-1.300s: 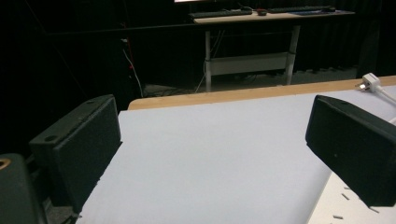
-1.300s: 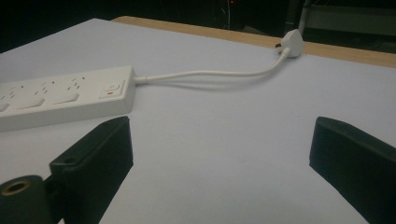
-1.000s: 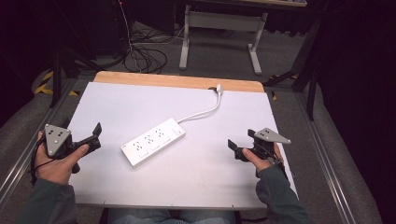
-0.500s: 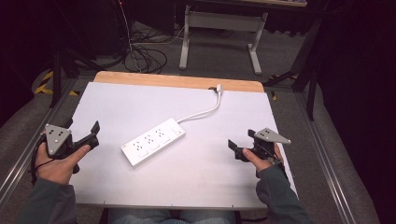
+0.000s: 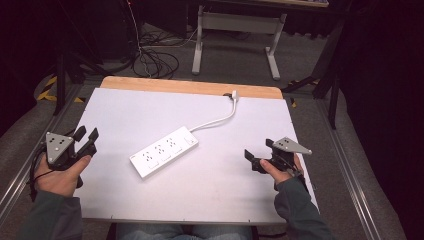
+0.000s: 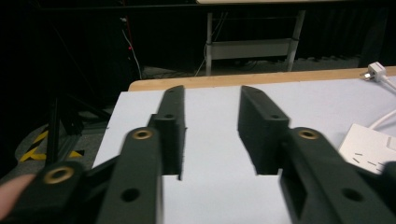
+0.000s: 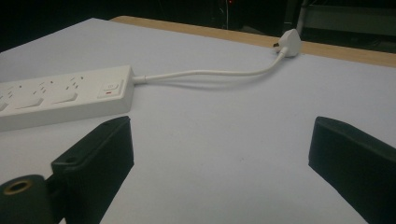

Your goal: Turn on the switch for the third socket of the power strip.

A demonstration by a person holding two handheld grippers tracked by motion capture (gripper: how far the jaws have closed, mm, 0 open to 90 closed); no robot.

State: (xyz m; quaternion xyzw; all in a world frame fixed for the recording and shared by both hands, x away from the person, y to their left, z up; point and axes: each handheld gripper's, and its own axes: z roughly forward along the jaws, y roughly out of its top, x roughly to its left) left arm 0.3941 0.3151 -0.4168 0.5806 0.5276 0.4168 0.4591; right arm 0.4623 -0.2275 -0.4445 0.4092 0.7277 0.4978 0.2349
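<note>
your left gripper [image 5: 86, 136] and right gripper [image 5: 259, 156] both sit spread and empty at the table's [image 5: 125, 100] side edges. the power strip [image 5: 164, 151] lies mid-table between them, its near end cut off in your right gripper view. its plug [image 5: 233, 95] rests at the far edge.

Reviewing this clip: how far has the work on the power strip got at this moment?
Nothing looks done yet. The white power strip lies untouched mid-table, its cord running to the plug lying loose at the far edge. Nothing is in hand: the left gripper and right gripper are both open, apart from the strip at the table's sides. Any handling of the strip remains.
</note>
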